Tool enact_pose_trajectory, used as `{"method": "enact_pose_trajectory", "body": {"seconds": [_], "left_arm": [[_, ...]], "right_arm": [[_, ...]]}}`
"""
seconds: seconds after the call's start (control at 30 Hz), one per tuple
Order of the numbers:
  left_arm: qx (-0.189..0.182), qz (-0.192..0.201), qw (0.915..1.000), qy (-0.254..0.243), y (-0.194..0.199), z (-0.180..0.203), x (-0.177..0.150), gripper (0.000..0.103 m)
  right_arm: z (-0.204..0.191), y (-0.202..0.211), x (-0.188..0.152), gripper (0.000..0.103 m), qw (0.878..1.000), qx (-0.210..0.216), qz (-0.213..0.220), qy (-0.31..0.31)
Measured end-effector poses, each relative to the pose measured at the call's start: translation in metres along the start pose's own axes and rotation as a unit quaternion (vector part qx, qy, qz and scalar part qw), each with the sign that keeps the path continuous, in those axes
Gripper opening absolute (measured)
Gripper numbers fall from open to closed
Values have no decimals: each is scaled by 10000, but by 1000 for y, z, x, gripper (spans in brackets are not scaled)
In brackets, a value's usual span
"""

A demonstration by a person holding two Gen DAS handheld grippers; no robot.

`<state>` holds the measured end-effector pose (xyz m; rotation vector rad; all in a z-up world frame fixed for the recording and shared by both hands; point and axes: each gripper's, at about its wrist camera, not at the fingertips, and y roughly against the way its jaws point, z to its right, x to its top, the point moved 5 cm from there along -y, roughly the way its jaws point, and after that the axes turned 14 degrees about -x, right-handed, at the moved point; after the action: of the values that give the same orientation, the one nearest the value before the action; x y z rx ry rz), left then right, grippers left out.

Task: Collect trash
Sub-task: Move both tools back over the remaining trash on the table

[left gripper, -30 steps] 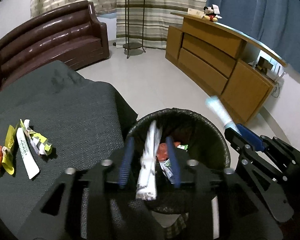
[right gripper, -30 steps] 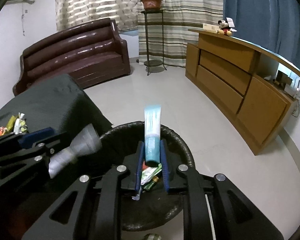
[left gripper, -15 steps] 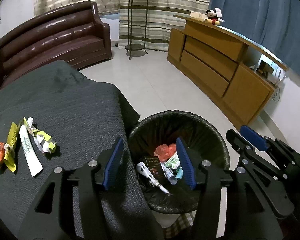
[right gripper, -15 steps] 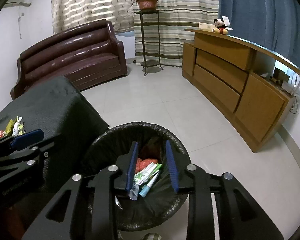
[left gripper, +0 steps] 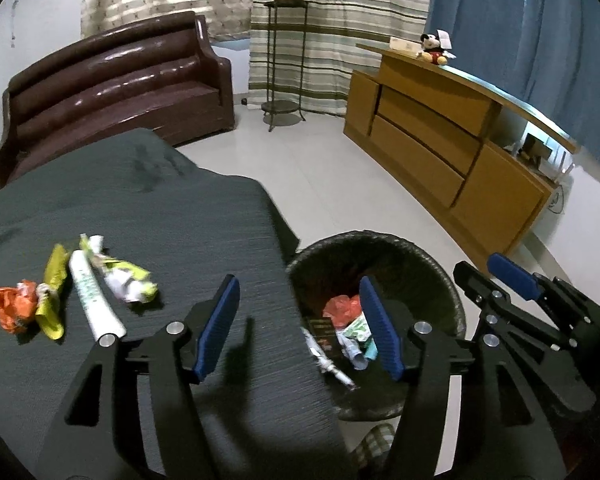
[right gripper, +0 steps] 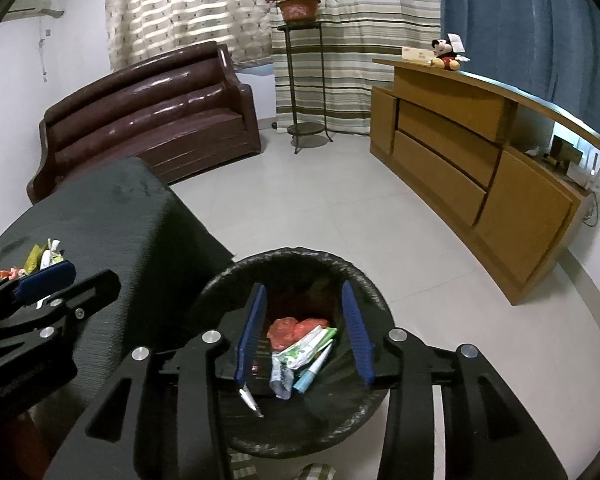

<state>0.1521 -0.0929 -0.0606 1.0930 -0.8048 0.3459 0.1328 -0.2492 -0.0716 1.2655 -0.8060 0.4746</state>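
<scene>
A black-lined trash bin [left gripper: 436,280] [right gripper: 364,280] stands on the floor beside the dark cloth-covered table [left gripper: 160,208] and holds several wrappers and tubes [right gripper: 300,348]. My left gripper [left gripper: 300,320] is open and empty, straddling the table edge and the bin. My right gripper [right gripper: 304,332] is open and empty over the bin. On the table to the left lie a white tube [left gripper: 94,300], a yellow wrapper [left gripper: 54,296], an orange wrapper [left gripper: 14,310] and a crumpled yellow-white wrapper [left gripper: 128,282].
A brown leather sofa [left gripper: 112,88] stands behind the table. A plant stand [left gripper: 284,60] is at the back by the striped curtain. A wooden sideboard [left gripper: 440,136] with a Mickey toy [left gripper: 434,48] lines the right wall. Pale tiled floor [right gripper: 320,200] lies between.
Both grippers let go of their tubes, which dropped into the bin, and their jaws opened wide. The left gripper swung left toward the table.
</scene>
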Motion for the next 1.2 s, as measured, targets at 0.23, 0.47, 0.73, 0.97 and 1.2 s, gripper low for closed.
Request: {"method": "enact_pose_trajectory", "body": {"seconds": [0.23, 0.47, 0.73, 0.97, 1.2], "left_arm": [[331, 111, 9991, 232, 29, -36, -6, 63], [780, 262, 9950, 559, 66, -85, -16, 69], [1403, 457, 9842, 982, 108, -150, -28, 71], [1624, 489, 9802, 1020, 117, -181, -30, 78], [1533, 242, 9841, 864, 101, -201, -27, 78]], "right_arm": [[-29, 8, 2, 42, 9995, 275, -4, 157], [-73, 23, 4, 45, 9968, 662, 60, 452], [-117, 36, 3, 46, 9917, 1047, 56, 744], [-152, 46, 2, 47, 9873, 1286, 31, 935], [-172, 51, 3, 47, 9849, 1376, 8, 1046]]}}
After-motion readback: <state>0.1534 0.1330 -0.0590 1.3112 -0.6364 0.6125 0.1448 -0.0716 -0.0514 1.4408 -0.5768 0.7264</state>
